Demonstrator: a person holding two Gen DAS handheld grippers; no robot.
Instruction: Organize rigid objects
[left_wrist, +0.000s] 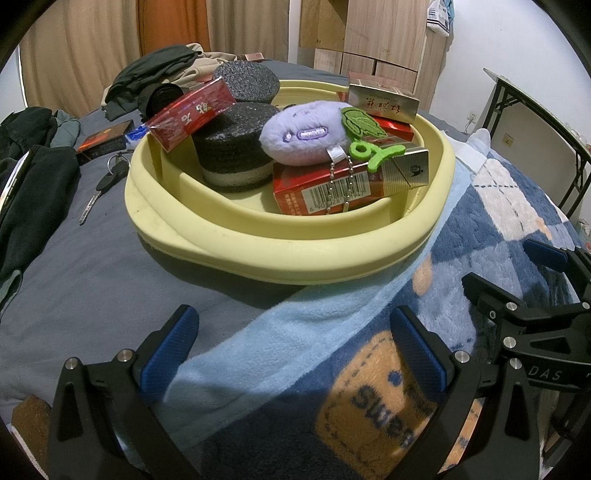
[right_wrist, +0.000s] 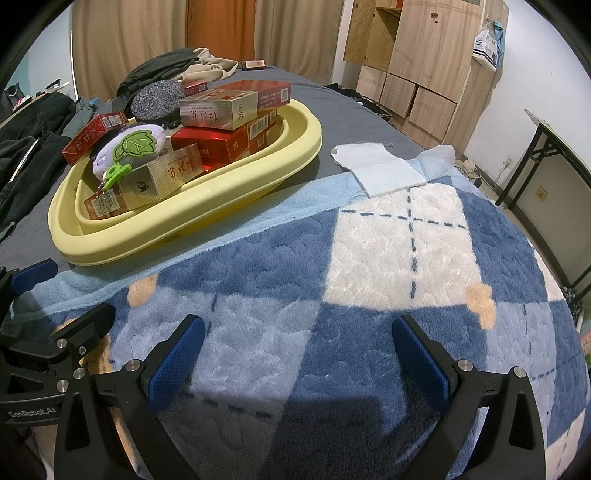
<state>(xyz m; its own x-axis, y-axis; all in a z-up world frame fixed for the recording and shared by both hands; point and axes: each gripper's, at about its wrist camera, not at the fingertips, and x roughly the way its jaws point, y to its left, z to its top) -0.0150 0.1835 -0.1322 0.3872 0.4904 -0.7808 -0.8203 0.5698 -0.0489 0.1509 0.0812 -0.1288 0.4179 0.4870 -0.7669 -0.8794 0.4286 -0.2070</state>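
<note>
A yellow basin (left_wrist: 258, 254) sits on the bed, also in the right wrist view (right_wrist: 155, 236). It holds red and gold cartons (left_wrist: 317, 192) (right_wrist: 218, 107), two dark foam cylinders (left_wrist: 232, 147), and a purple plush keychain (left_wrist: 303, 133) (right_wrist: 125, 144) with a green leaf tag. My left gripper (left_wrist: 295, 350) is open and empty, above the blanket in front of the basin. My right gripper (right_wrist: 299, 354) is open and empty over the blanket, right of the basin. The right gripper also shows in the left wrist view (left_wrist: 546, 280).
A key (left_wrist: 101, 192) and a dark box (left_wrist: 99, 142) lie on the grey sheet left of the basin. Dark clothes (left_wrist: 33, 184) are piled at left and behind. A white cloth (right_wrist: 380, 168) lies on the plaid blanket (right_wrist: 369, 277). A wardrobe (right_wrist: 424, 62) and a table (right_wrist: 554, 155) stand at right.
</note>
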